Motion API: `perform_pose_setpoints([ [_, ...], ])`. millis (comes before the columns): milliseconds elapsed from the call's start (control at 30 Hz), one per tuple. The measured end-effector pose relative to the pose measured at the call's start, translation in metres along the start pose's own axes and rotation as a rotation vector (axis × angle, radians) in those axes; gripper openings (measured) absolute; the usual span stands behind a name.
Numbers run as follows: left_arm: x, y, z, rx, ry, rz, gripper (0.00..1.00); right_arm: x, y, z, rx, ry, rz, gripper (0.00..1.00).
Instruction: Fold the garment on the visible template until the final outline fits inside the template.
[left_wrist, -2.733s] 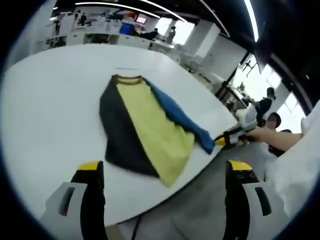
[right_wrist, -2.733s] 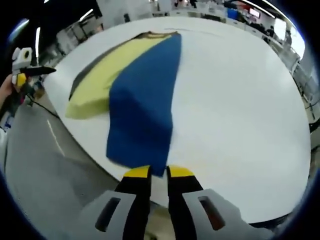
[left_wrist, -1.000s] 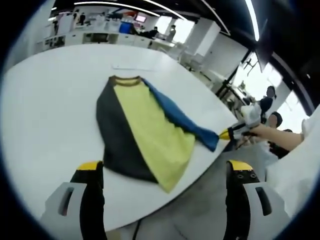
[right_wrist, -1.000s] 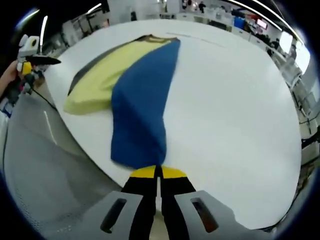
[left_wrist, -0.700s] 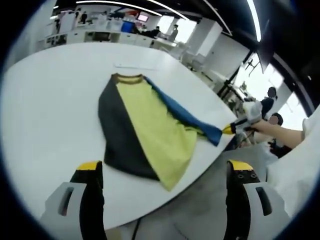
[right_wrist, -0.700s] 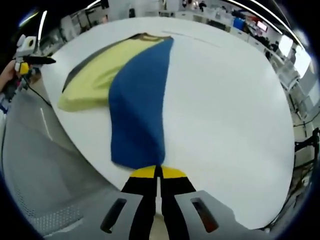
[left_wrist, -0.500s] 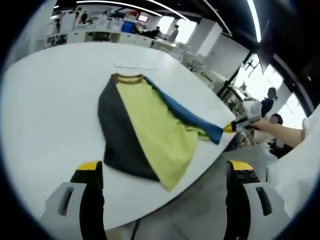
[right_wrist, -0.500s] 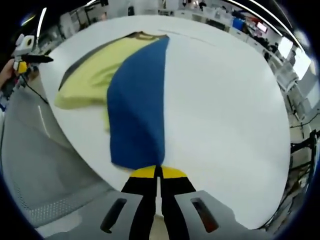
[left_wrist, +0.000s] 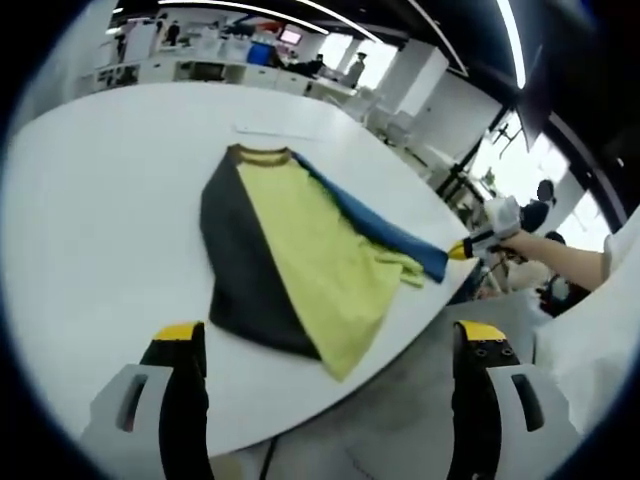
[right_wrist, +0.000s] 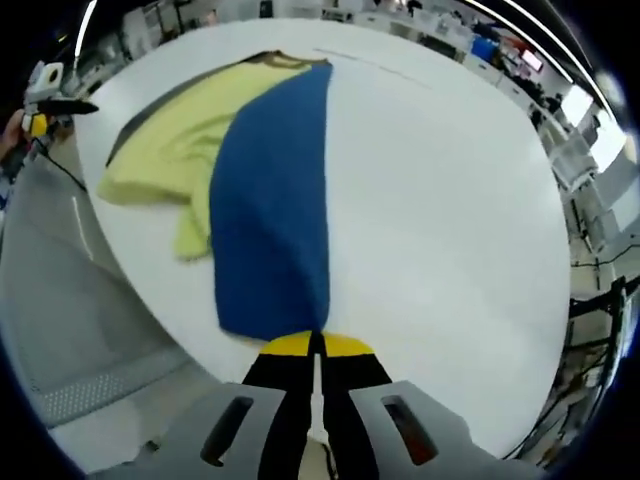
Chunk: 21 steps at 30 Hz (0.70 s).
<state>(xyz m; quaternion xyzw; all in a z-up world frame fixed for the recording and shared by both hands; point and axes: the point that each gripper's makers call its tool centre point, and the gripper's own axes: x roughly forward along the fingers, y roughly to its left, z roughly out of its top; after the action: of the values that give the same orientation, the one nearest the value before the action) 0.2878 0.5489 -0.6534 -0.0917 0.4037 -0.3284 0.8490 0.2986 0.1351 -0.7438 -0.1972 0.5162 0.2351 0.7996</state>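
Observation:
A garment with black (left_wrist: 232, 250), yellow (left_wrist: 310, 255) and blue (right_wrist: 268, 200) panels lies flat on the white table (left_wrist: 90, 200), its collar (left_wrist: 258, 153) at the far end. My right gripper (right_wrist: 316, 342) is shut on the blue panel's hem at the table's near edge. In the left gripper view that same right gripper (left_wrist: 468, 246) pinches the blue corner (left_wrist: 434, 262) at the table's right edge. My left gripper (left_wrist: 330, 335) hovers open and wide over the near table edge, holding nothing. A wrinkled yellow fold (right_wrist: 190, 235) lies beside the blue panel.
A thin line mark (left_wrist: 272, 130) runs on the table beyond the collar. Grey floor (left_wrist: 400, 420) lies below the table's rounded edge. The left gripper (right_wrist: 45, 100) shows at the far left of the right gripper view. Desks and people stand at the back (left_wrist: 250, 60).
The right gripper stayed shut on the blue hem and drew it outward along the table edge. The yellow cloth beside it has bunched into a fold. The left gripper stays open.

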Motion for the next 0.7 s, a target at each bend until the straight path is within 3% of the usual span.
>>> perform_pose_setpoints([
  [700, -0.004, 0.004, -0.008, -0.025, -0.001, 0.013, 0.99, -0.008, -0.041, -0.010, -0.079, 0.080, -0.035, 0.02],
])
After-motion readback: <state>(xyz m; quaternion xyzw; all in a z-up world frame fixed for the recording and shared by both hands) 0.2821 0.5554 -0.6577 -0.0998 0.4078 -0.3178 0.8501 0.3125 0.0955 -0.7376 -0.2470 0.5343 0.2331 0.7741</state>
